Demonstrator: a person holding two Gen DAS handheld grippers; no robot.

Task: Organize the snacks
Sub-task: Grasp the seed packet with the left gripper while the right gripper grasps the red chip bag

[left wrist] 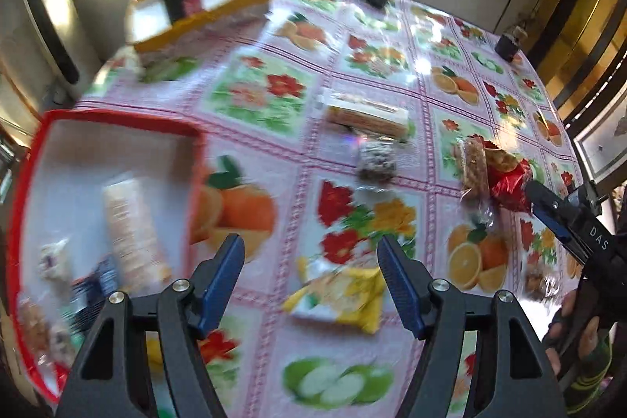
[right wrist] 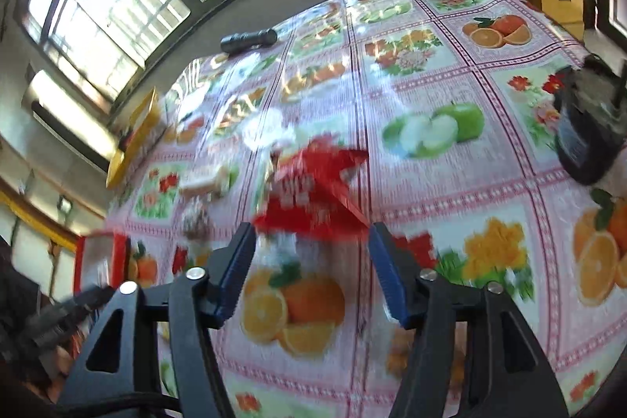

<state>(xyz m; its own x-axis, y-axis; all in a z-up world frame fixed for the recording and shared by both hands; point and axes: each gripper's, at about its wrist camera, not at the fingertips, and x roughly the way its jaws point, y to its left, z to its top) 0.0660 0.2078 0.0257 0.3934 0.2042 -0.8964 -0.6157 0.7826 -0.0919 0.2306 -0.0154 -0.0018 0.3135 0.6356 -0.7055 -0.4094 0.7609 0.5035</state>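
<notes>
Blue-padded left gripper [left wrist: 311,275]: jaws spread, nothing pinched, over one yellow snack packet [left wrist: 341,294] | right gripper [right wrist: 311,261]: jaws spread, empty, before one red snack bag [right wrist: 313,190] | we count two trays: red tray [left wrist: 117,122], yellow tray [left wrist: 219,12] | all on fruit-print tablecloth [left wrist: 392,81].

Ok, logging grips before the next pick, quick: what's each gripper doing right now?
Left gripper: open, holding nothing; yellow snack packet lies on the table under it.
Right gripper: open, holding nothing; red snack packet just ahead.

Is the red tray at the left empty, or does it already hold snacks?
Not empty: the red tray holds several wrapped snacks, including a long pale packet.
</notes>
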